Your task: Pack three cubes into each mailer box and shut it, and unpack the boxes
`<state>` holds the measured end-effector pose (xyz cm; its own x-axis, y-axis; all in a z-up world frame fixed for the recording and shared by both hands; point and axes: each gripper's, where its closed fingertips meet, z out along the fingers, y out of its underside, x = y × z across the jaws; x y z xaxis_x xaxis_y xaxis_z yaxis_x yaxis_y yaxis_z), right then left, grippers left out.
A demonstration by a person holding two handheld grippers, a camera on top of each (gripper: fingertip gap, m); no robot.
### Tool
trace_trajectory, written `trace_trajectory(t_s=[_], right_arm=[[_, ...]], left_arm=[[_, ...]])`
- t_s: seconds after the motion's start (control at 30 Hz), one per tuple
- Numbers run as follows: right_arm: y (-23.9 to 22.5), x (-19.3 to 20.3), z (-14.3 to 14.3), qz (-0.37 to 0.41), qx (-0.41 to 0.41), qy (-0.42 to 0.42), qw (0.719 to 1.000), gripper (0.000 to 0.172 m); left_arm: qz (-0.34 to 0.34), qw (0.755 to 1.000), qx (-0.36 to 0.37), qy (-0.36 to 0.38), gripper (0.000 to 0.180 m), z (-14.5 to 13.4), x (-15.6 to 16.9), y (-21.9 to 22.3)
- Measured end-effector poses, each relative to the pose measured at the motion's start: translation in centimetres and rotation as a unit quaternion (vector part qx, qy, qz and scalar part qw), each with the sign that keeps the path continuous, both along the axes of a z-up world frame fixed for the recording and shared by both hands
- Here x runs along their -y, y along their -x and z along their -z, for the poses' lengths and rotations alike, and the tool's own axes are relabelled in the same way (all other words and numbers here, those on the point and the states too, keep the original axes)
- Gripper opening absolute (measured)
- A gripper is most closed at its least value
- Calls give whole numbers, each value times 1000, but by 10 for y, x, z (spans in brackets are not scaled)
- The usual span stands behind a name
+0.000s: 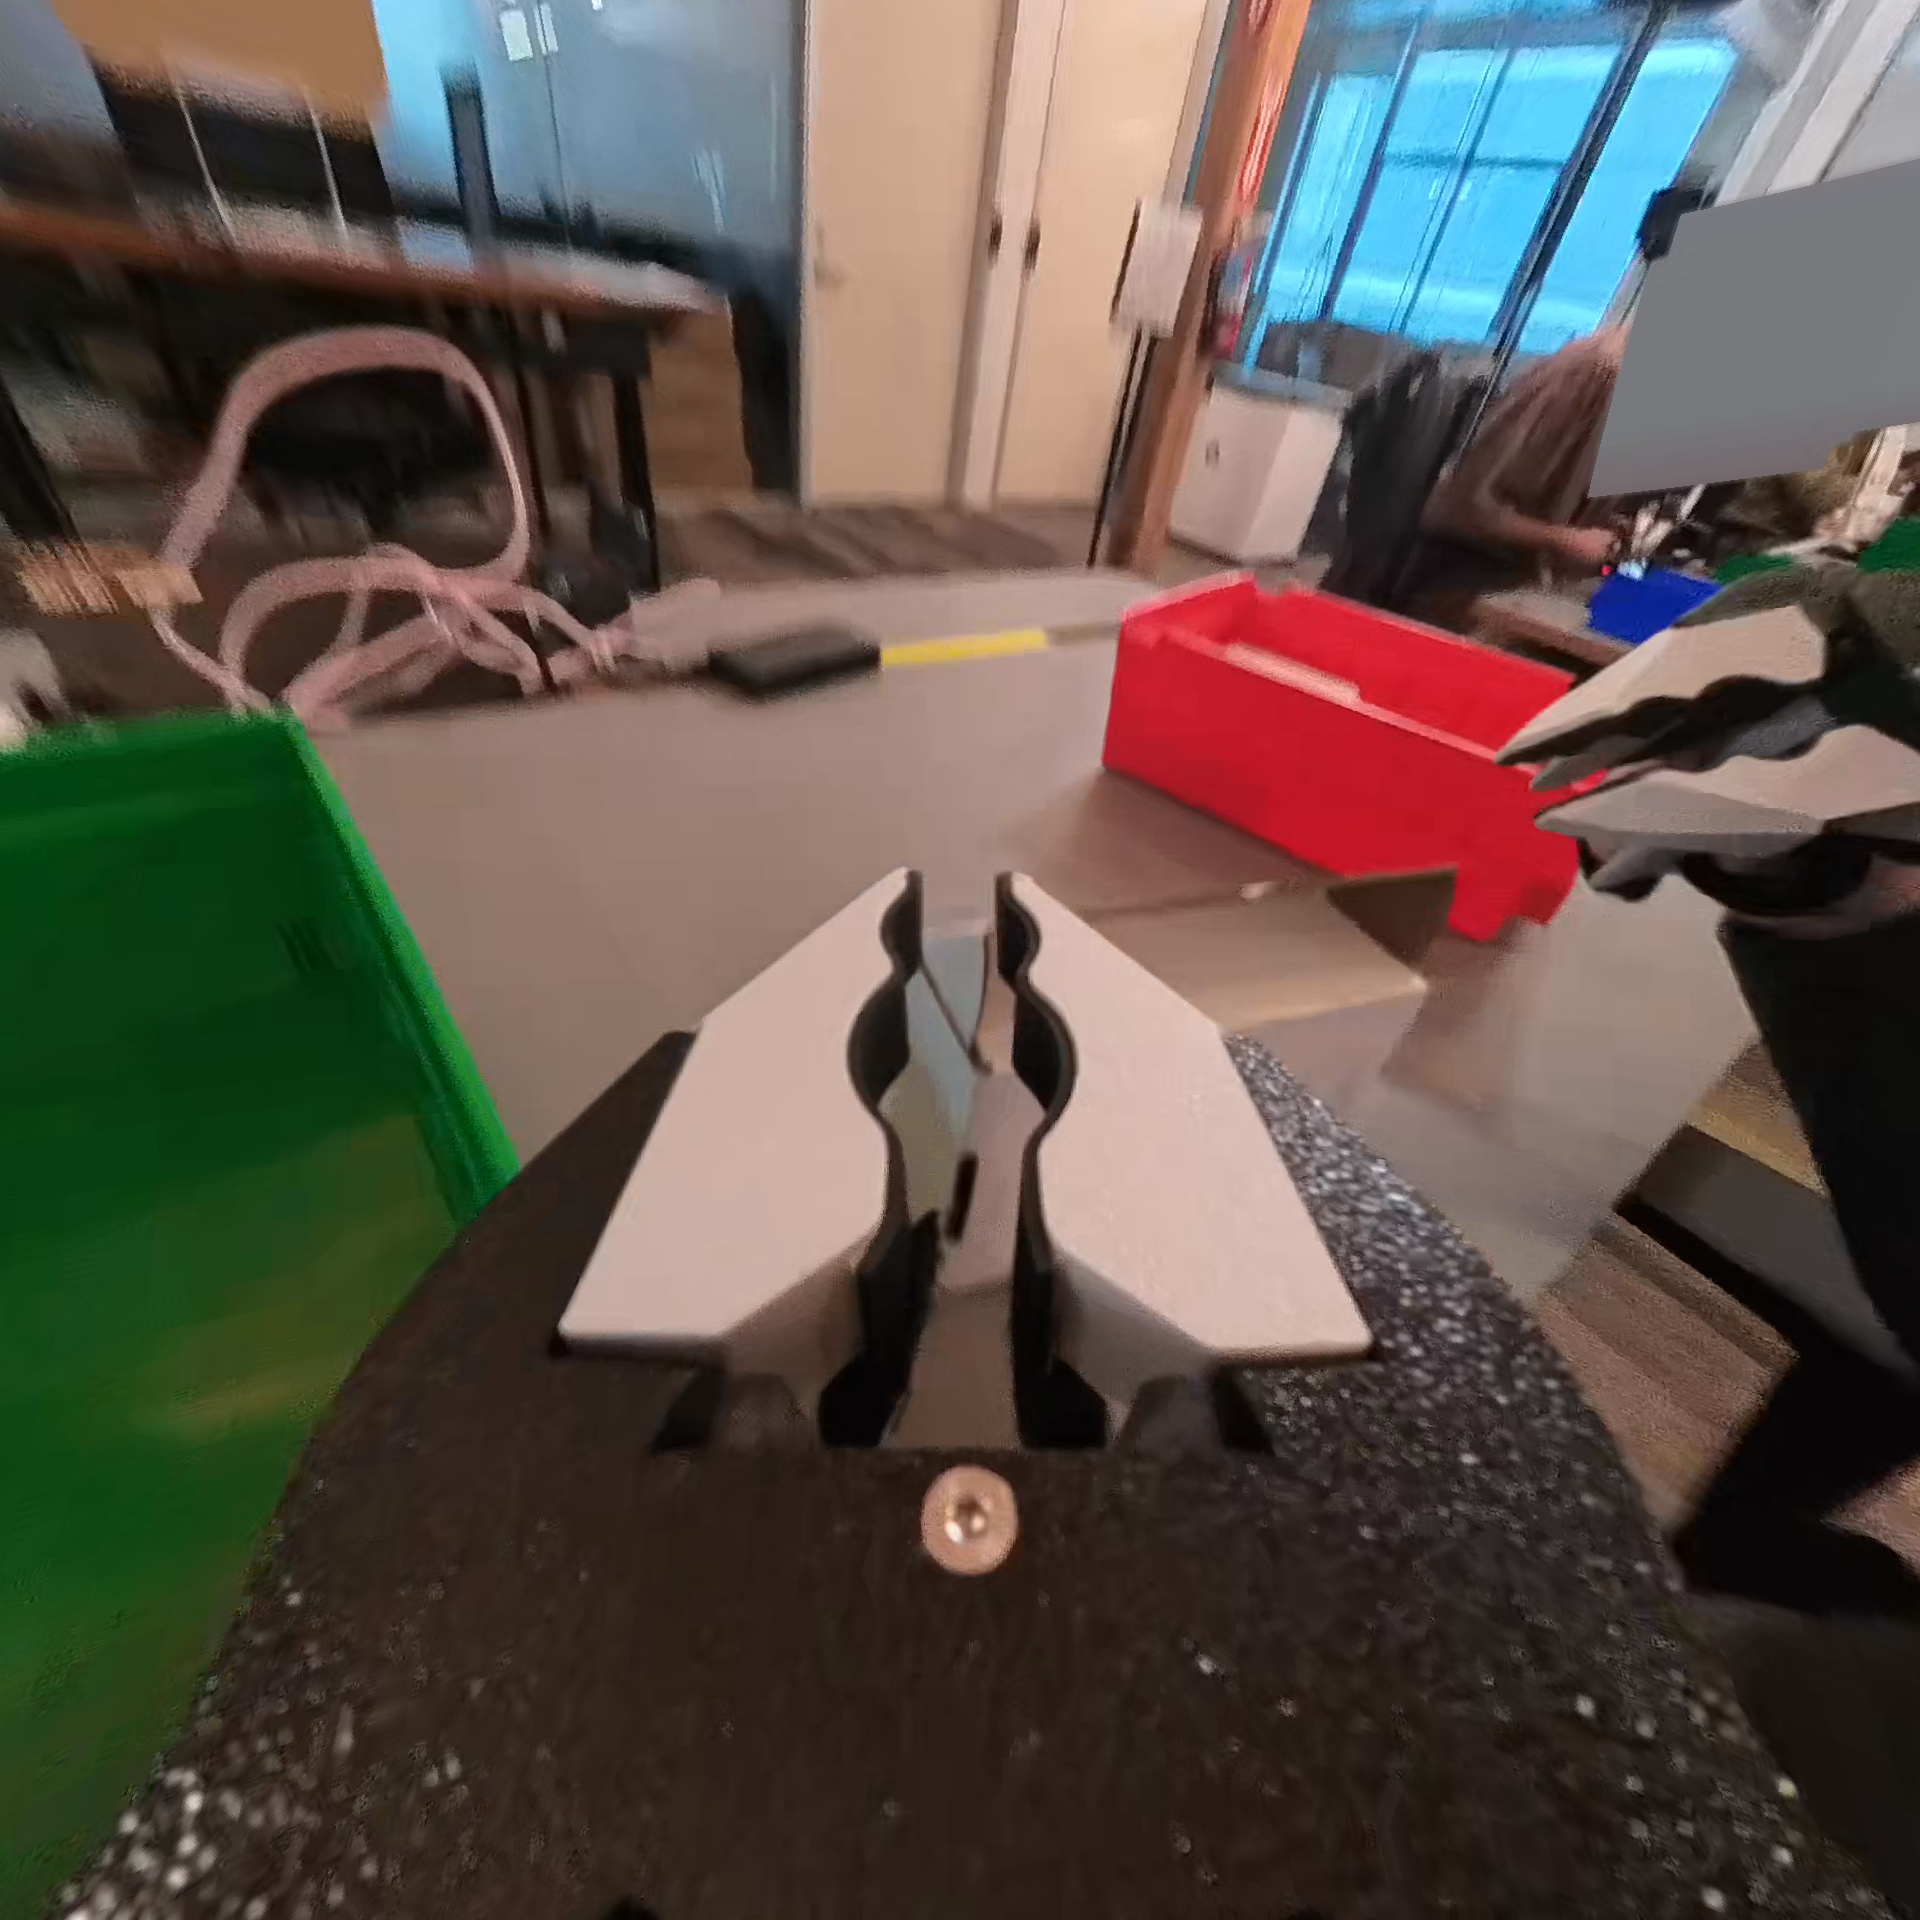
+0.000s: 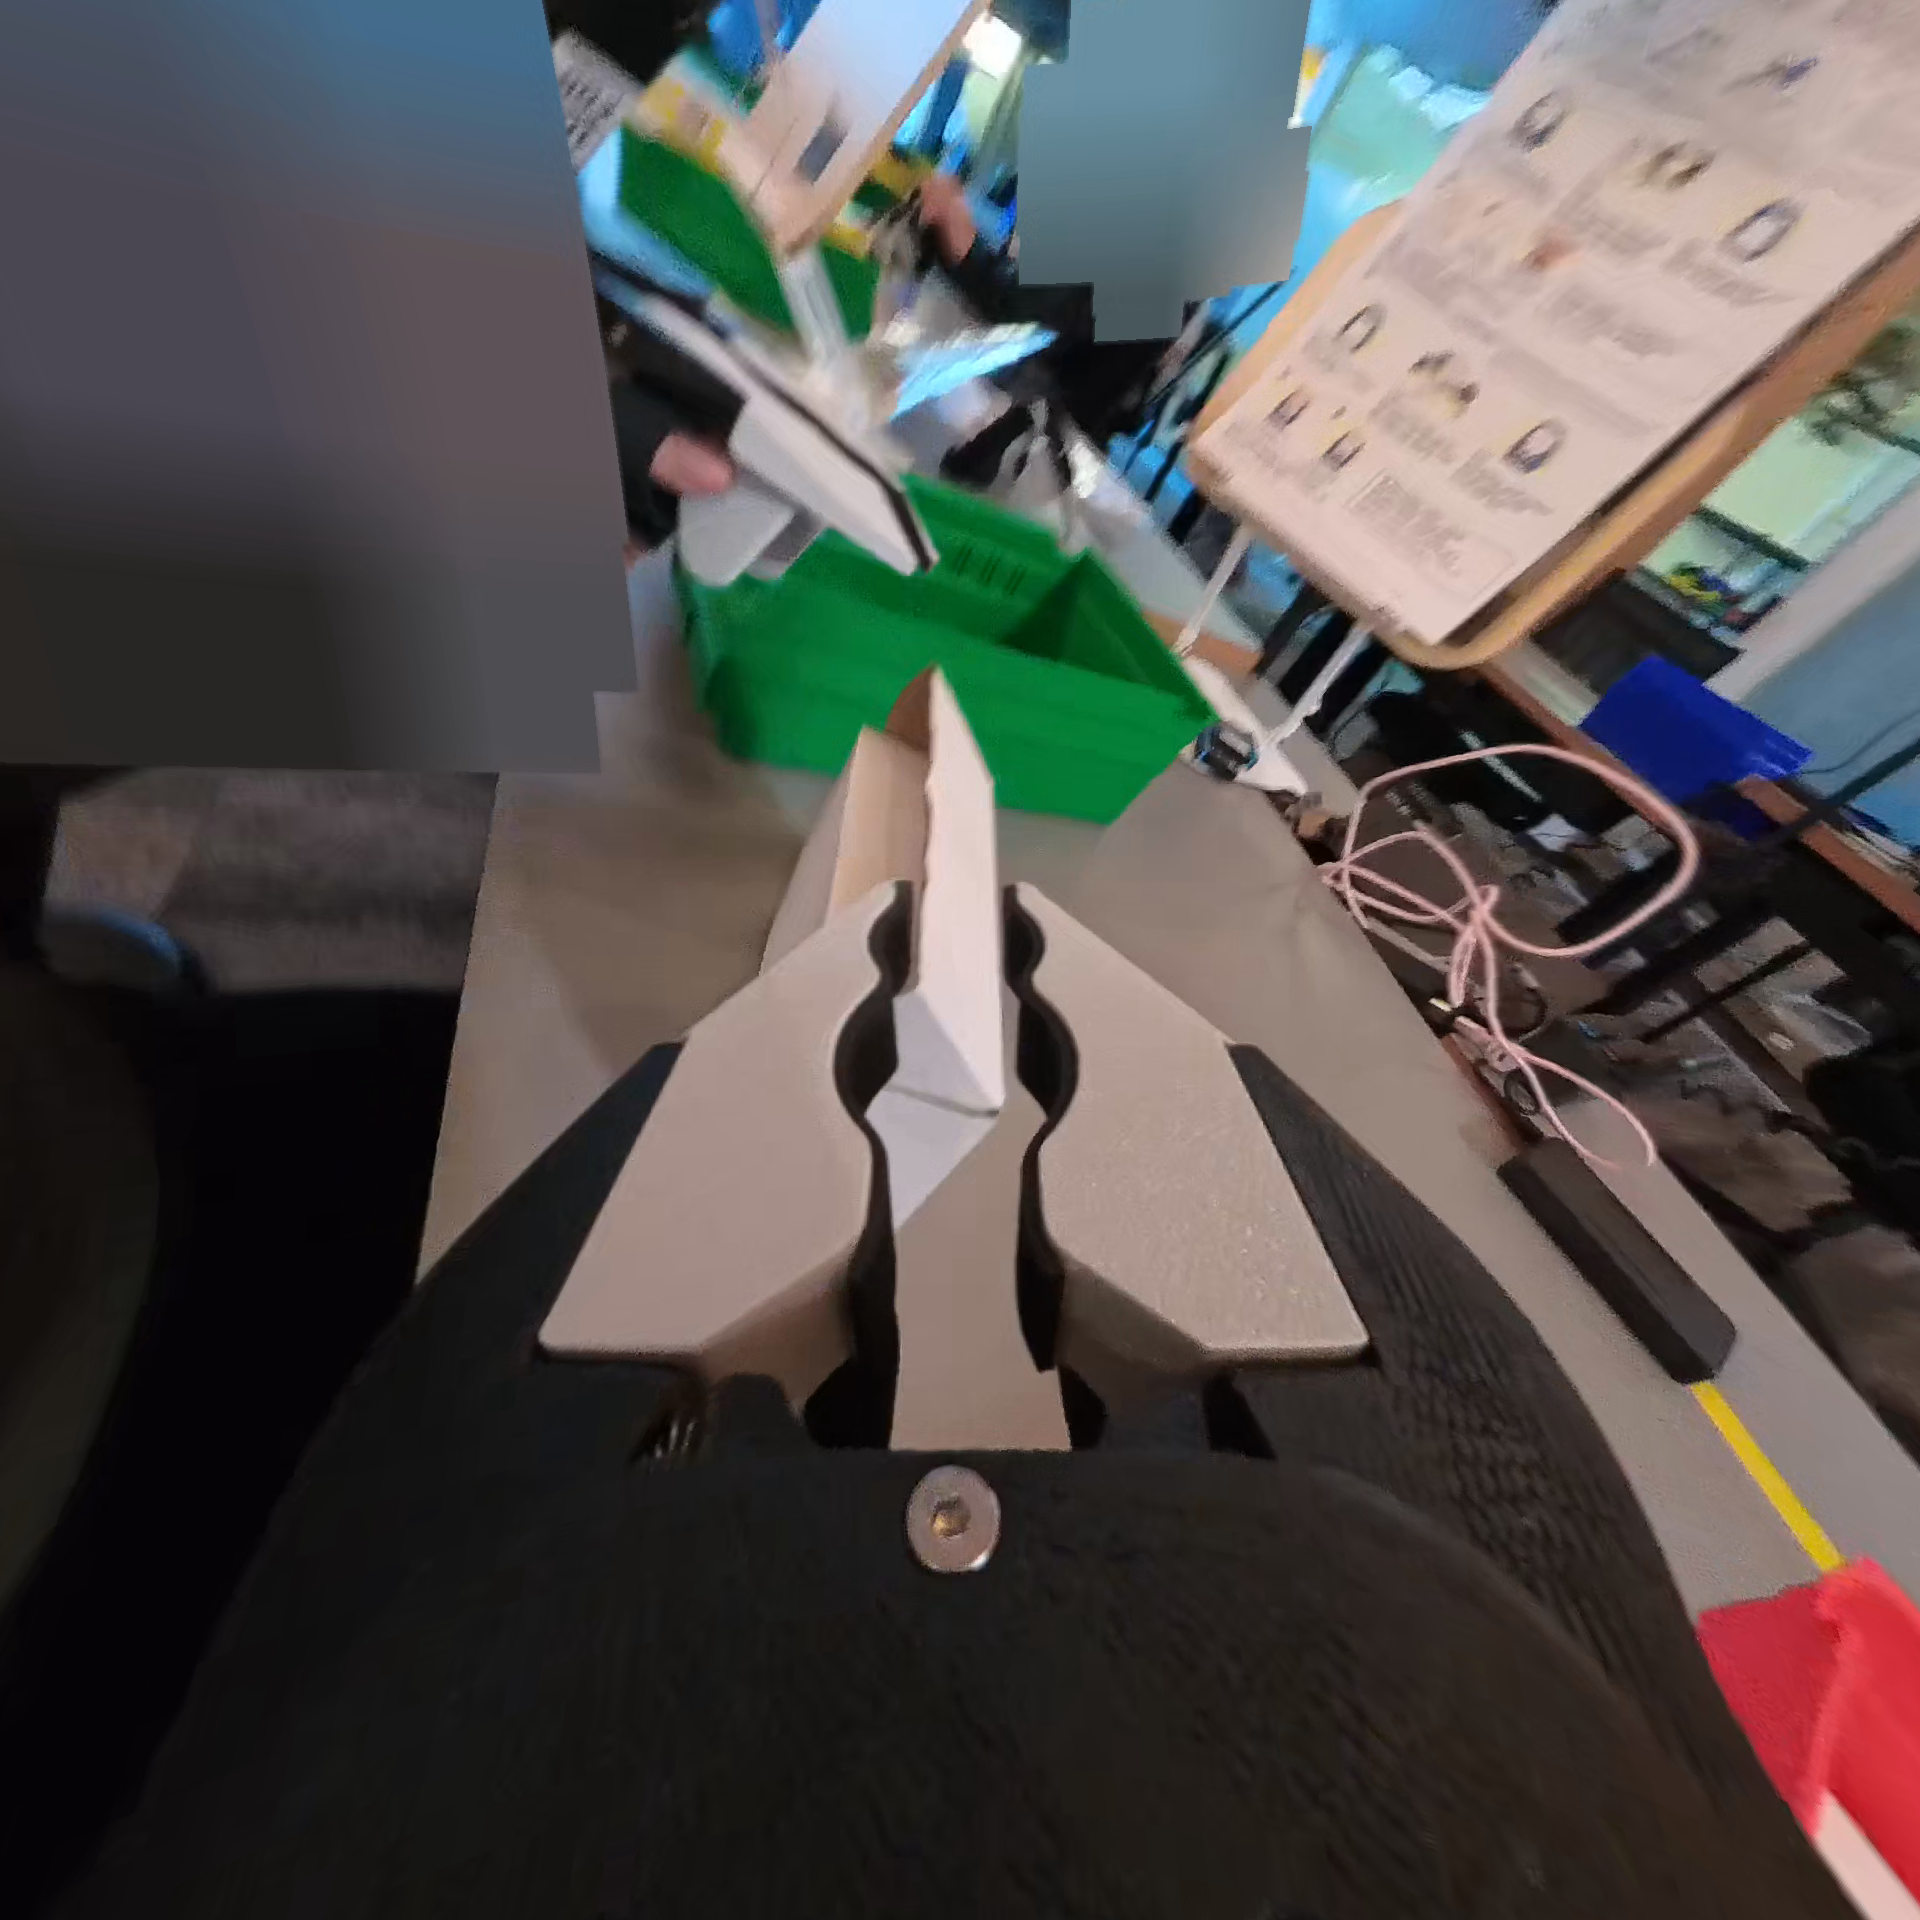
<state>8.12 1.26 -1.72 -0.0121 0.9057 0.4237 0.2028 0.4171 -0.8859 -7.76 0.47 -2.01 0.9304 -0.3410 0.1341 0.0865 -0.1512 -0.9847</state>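
A cardboard mailer box [image 1: 1226,956] lies on the grey table [image 1: 675,831] in front of the red bin [image 1: 1330,748], with one brown flap [image 1: 1392,904] standing up. My left gripper [image 1: 958,883] hovers over the table next to the green bin [image 1: 156,1039]. Its jaws stand a narrow gap apart with nothing between them. My right gripper [image 2: 958,894] points along the box [image 2: 961,831], whose pale flap shows through the narrow gap between the fingers. In the left wrist view the right gripper [image 1: 1527,779] is just right of the flap, with nothing in its jaws. No cubes are in view.
The green bin [image 2: 935,644] stands beyond the box, with the left gripper [image 2: 810,499] above it. Pink cable [image 2: 1475,904] hangs off the table's far edge beside a black block [image 2: 1621,1268]. The red bin's corner [image 2: 1818,1714] is at lower right. A person [image 1: 1527,457] is behind. The tips of one gripper are about 15 cm away from the tips of the other.
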Motion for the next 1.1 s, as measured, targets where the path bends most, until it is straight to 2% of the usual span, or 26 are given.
trace_trajectory(t_s=[0.07, 0.1, 0.23, 0.3, 0.47, 0.57, 0.7, 0.77, 0.8, 0.83, 0.87, 0.93, 1.03, 1.1], right_arm=[[8, -7, -9, 36, -28, 16, 999, 8], [14, -11, -6, 56, -21, 14, 998, 6], [37, -14, 24, 92, 37, 8, 995, 0], [41, -14, 26, 95, 28, 26, 995, 0], [41, -4, 49, 59, 85, 104, 989, 0], [41, -2, 59, 50, 106, 133, 984, 0], [41, -2, 59, 52, 107, 148, 982, 0], [41, -3, 56, 52, 103, 130, 985, 0], [40, -5, 52, 62, 100, 118, 986, 5], [40, -8, 45, 73, 86, 112, 987, 41], [40, -9, 36, 79, 68, 117, 988, 62], [45, -10, 27, 82, 60, 128, 987, 89], [63, -14, 40, 88, 154, 119, 977, 106], [78, -16, 53, 77, 244, 100, 962, 107]], left_arm=[[10, 997, -41, -60, 0, -18, -4, -11], [27, 995, -66, -72, 0, -19, -8, -22], [46, 989, -136, -20, 0, 9, -30, -47], [60, 990, -129, 22, 0, 26, -34, -53], [102, 989, -38, 97, 0, 51, -25, -56], [123, 986, 11, 111, 0, 56, -23, -56], [115, 986, -30, 114, 0, 57, -23, -56], [111, 988, -49, 100, 0, 54, -24, -56], [98, 989, -66, 85, 0, 53, -25, -52], [69, 993, -81, 57, 0, 48, -28, -45], [30, 996, -86, 11, 0, 37, -31, -35], [-14, 991, -79, -106, 32, 8, -27, -22], [-85, 959, -50, -266, 34, -30, -10, -4], [-132, 927, -88, -340, 33, -38, 3, 0]])
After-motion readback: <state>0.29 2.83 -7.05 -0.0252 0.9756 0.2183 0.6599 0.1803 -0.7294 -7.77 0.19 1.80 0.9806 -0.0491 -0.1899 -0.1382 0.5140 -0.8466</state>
